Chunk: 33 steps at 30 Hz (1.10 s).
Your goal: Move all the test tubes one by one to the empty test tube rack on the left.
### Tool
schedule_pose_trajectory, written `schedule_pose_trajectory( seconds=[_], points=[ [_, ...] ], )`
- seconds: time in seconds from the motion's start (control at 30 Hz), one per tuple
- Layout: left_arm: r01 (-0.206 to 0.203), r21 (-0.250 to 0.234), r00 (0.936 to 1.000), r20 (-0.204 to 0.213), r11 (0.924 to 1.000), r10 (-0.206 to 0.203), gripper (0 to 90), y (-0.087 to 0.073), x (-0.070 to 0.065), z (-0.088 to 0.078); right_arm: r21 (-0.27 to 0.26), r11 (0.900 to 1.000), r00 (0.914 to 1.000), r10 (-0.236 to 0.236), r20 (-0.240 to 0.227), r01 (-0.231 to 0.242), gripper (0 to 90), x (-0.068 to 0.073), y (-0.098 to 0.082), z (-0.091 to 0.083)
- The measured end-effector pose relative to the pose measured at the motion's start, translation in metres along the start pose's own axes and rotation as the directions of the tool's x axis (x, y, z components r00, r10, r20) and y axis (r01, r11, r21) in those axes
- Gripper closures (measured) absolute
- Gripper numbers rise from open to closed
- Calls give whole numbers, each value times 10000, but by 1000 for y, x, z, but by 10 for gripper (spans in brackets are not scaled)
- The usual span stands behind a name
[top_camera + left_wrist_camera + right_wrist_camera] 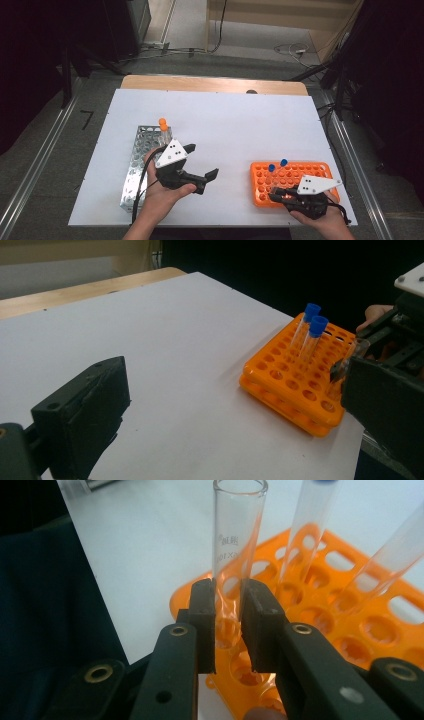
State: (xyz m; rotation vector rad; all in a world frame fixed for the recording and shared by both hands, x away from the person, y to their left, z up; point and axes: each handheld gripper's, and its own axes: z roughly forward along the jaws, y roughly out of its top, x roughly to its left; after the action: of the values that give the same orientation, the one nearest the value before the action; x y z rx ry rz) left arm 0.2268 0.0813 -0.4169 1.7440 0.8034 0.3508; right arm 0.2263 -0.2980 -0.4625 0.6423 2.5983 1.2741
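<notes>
An uncapped glass test tube stands upright in the orange rack, near its front left corner. My right gripper is shut on the tube, one pad pressed on each side above the rack's holes. In the high view the right gripper sits at the front edge of the orange rack. Two blue-capped tubes stand farther back in that rack. My left gripper is held open over the white table between the two racks, with nothing between its fingers.
A metal rack lies at the left of the white sheet, with an orange-capped tube standing at its far end. The left gripper view shows the blue-capped tubes and the orange rack ahead. Bare wood edges the far side.
</notes>
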Motion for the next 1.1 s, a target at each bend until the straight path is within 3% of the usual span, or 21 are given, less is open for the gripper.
schedule_pose_trajectory(
  seconds=[0.3,0.53,0.77,0.83,0.97,1.1],
  points=[
    [-60,-27,9997,249,10000,61,0,2,-7,3,-1073,9918,9967,735,350,-694,744,5,17,-18],
    [-186,17,9977,658,9998,184,0,4,-18,9,-1659,9812,9940,1052,300,-988,744,12,28,-18],
    [-330,85,9892,1434,9994,314,50,3,-33,20,-1466,9848,9957,912,-176,-928,744,24,36,0],
    [-370,97,9887,1460,9993,352,80,4,-39,24,-1377,9868,9962,814,-316,-850,744,28,39,6],
    [-480,84,9849,1670,9988,460,184,4,-48,29,-1262,9888,9960,734,-500,-792,744,36,44,17],
    [-782,62,9751,2086,9969,752,309,3,-55,32,-1239,9891,9953,719,-653,-796,744,39,47,24]
  ],
)
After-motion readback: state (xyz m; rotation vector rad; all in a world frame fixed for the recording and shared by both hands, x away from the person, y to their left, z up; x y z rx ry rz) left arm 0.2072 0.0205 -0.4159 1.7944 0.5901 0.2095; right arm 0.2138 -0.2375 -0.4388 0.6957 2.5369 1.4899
